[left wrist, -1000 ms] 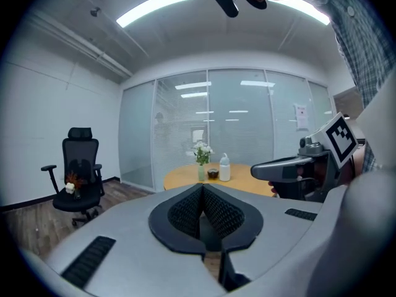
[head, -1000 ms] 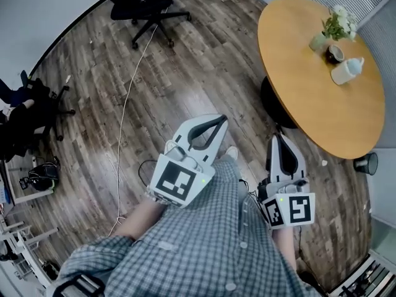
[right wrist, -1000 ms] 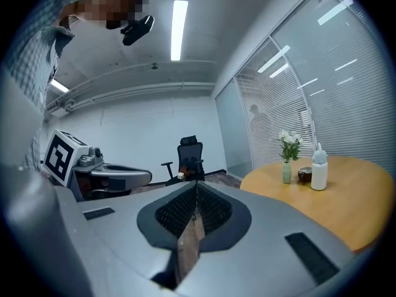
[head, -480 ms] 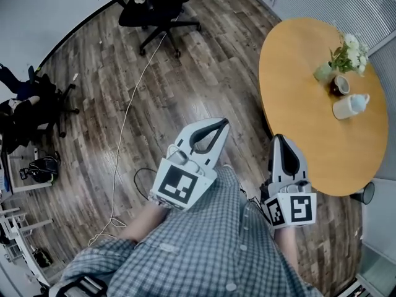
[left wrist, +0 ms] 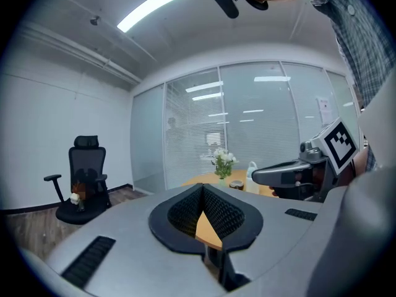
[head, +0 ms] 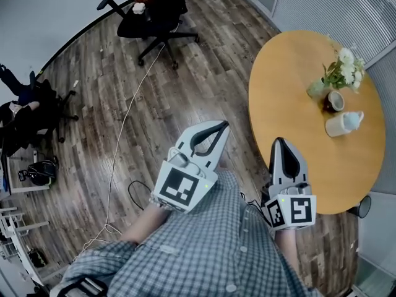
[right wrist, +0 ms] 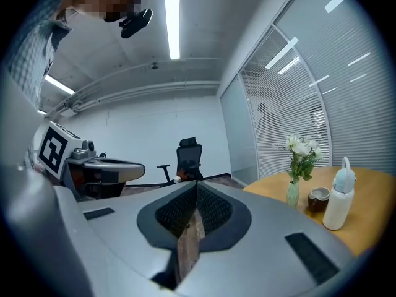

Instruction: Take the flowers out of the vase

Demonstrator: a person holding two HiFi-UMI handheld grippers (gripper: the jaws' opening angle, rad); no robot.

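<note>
I see left gripper (head: 218,124) and right gripper (head: 282,142) both closed tight, nothing held. Flowers (head: 344,68) stand in vase (head: 317,90) on round table (head: 284,110), well apart

Checked shirt (head: 213,252); grey left gripper (head: 218,124), right gripper (head: 281,142).

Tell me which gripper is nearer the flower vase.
Right. The right gripper is at the table, short of the vase; the left gripper is farther, over the floor.

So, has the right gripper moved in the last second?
Yes. The right gripper has advanced toward the round table: its tip, earlier short of the near edge, now overlaps it in the head view.
</note>
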